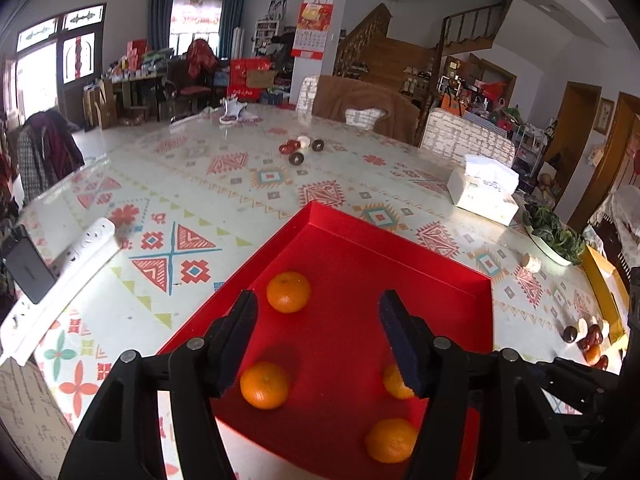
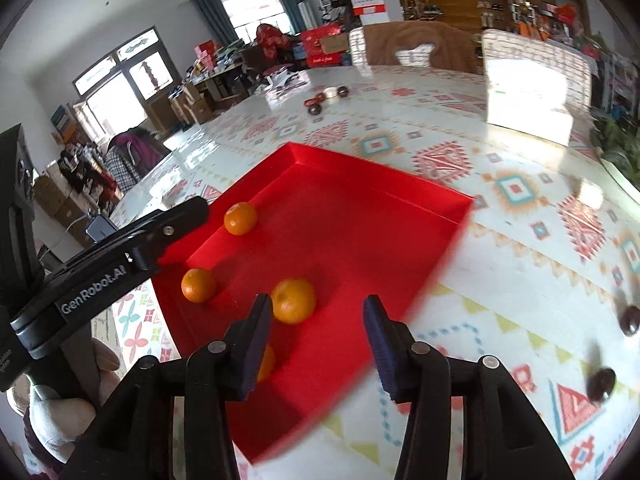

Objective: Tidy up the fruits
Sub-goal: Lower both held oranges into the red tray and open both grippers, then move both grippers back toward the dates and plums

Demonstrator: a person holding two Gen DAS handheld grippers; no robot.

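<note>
A red tray lies on the patterned table and holds several oranges. My left gripper hangs open above the tray, with nothing between its pads. One orange sits just beyond its tips, another orange lies by the left finger, and a third is half hidden behind the right finger. In the right wrist view the right gripper is open over the red tray. An orange rests next to its left fingertip. The left gripper reaches in from the left.
A tissue box, a dish of greens and a yellow box stand to the right. A white power strip lies at the left. Dark dates sit mid-table, more dates to the tray's right.
</note>
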